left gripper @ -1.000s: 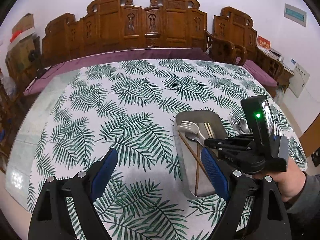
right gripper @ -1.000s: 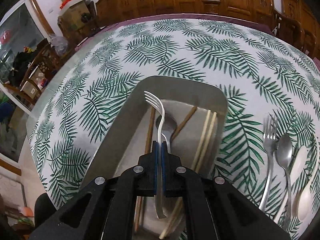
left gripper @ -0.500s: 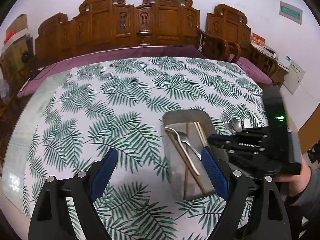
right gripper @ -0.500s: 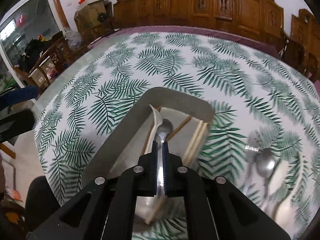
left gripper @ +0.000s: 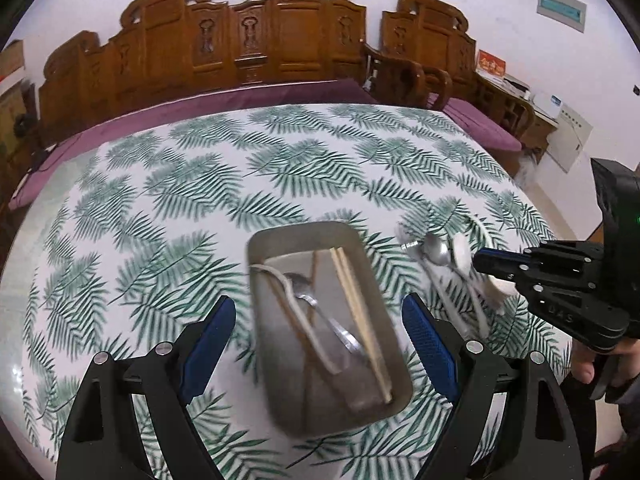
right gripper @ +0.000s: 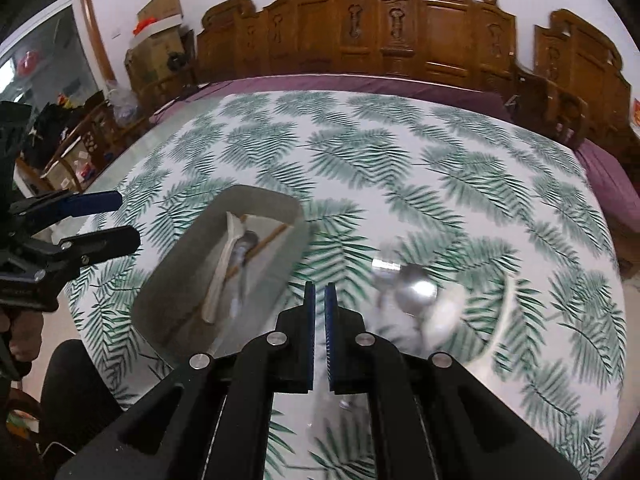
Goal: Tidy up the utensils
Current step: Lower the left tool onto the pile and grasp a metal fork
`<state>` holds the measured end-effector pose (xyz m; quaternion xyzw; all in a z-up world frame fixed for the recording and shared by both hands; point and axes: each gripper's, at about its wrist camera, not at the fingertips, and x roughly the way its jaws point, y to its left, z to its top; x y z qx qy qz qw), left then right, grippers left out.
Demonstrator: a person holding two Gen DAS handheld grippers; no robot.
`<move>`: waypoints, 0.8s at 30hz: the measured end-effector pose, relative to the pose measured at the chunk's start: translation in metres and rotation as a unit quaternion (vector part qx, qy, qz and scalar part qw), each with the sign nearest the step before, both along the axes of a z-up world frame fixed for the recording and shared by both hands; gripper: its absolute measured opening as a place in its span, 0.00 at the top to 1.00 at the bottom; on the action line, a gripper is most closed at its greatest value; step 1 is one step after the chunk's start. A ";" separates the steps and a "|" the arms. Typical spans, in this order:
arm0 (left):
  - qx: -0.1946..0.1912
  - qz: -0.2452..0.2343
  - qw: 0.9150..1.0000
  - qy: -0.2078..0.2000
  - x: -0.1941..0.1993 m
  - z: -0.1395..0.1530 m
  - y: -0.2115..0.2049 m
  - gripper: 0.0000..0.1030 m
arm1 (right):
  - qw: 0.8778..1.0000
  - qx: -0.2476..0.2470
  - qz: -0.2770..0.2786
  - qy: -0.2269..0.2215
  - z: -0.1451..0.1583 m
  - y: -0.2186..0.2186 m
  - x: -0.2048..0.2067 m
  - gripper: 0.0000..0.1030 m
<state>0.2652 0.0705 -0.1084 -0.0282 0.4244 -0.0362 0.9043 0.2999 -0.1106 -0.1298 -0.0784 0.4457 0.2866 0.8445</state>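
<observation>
While the left gripper (left gripper: 316,344) gapes wide and empty at the lower frame, the tray (left gripper: 372,264) lies centre with fork (left gripper: 298,304), spoon (left gripper: 320,312) and chopsticks (left gripper: 356,300); no writing reads clearly. Right view: the right gripper (right gripper: 319,300), bottom centre, is nearly closed, empty; the blurred utensils (right gripper: 412,284) lie right of it.

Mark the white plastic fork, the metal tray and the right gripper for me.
white plastic fork (right gripper: 222,270), right wrist view, mid-handle.
metal tray (left gripper: 304,236), left wrist view, far rim.
right gripper (right gripper: 319,292), right wrist view, between the fingertips.
</observation>
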 end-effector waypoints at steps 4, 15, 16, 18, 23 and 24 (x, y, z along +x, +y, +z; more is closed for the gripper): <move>-0.009 -0.012 1.000 0.003 0.010 -0.003 -0.018 0.21 | 1.000 0.003 -0.023 0.003 -0.004 -0.032 0.003 0.88; -0.034 -0.052 0.998 0.032 0.039 -0.026 -0.078 0.37 | 0.998 -0.007 -0.065 0.005 -0.022 -0.085 0.007 0.88; -0.033 -0.054 0.997 0.035 0.041 -0.029 -0.082 0.38 | 0.998 -0.007 -0.067 0.006 -0.024 -0.089 0.007 0.88; -0.033 -0.060 0.997 0.046 0.047 -0.038 -0.093 0.42 | 0.998 -0.007 -0.069 0.009 -0.028 -0.095 0.007 0.88; -0.030 -0.072 0.995 0.069 0.061 -0.060 -0.114 0.50 | 0.998 -0.017 -0.067 0.010 -0.037 -0.103 0.002 0.88; -0.032 -0.073 0.994 0.075 0.064 -0.065 -0.117 0.53 | 0.998 -0.017 -0.066 0.012 -0.039 -0.105 0.001 0.88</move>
